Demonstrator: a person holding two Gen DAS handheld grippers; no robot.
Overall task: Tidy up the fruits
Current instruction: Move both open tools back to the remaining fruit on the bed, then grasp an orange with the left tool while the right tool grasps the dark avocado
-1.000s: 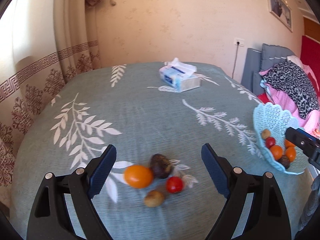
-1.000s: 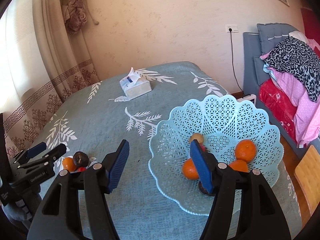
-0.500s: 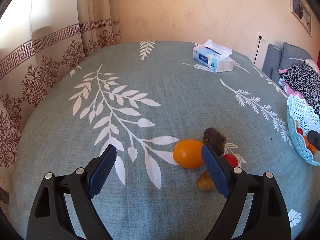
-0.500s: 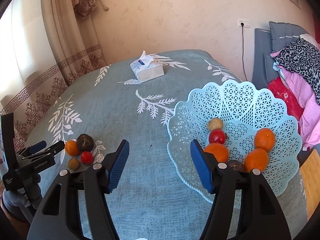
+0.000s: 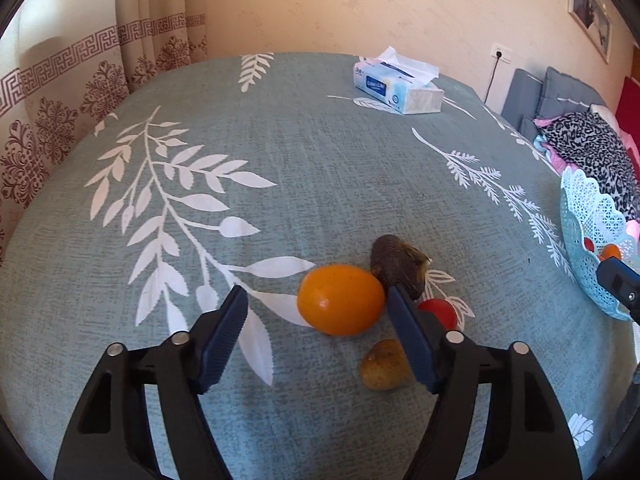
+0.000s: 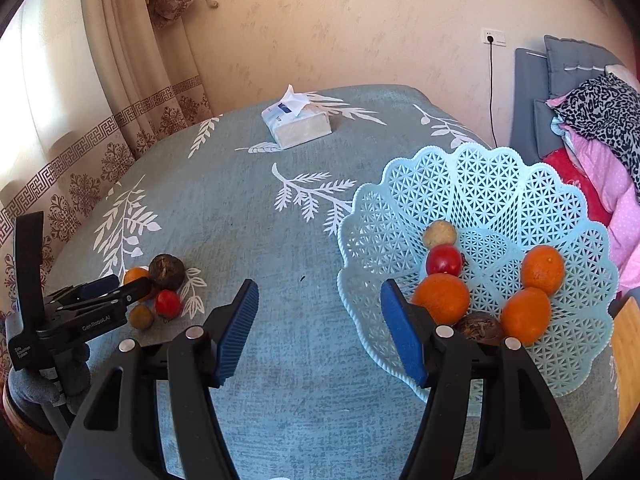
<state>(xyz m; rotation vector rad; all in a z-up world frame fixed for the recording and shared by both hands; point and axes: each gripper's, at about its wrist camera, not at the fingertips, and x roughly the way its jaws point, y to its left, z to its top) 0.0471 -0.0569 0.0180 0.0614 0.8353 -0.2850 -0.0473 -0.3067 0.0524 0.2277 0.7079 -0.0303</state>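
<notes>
On the leaf-print tablecloth [image 5: 320, 168], left gripper [image 5: 316, 320] just narrowing around the loose orange [image 5: 341, 299], pads not yet touching, probably bound for the blue lattice basket [image 6: 500, 200]. Right gripper [image 6: 320, 308] spread, empty, beside basket.

Four loose fruits are lying by the left jaws: one orange [image 5: 341, 299] between them; one dark brown fruit [image 5: 396, 266], one red fruit [image 5: 440, 312] and one yellowish fruit [image 5: 384, 364] beside; six fruits are sitting in one basket [image 6: 500, 184]; one tissue box [image 6: 298, 124] beyond.
</notes>
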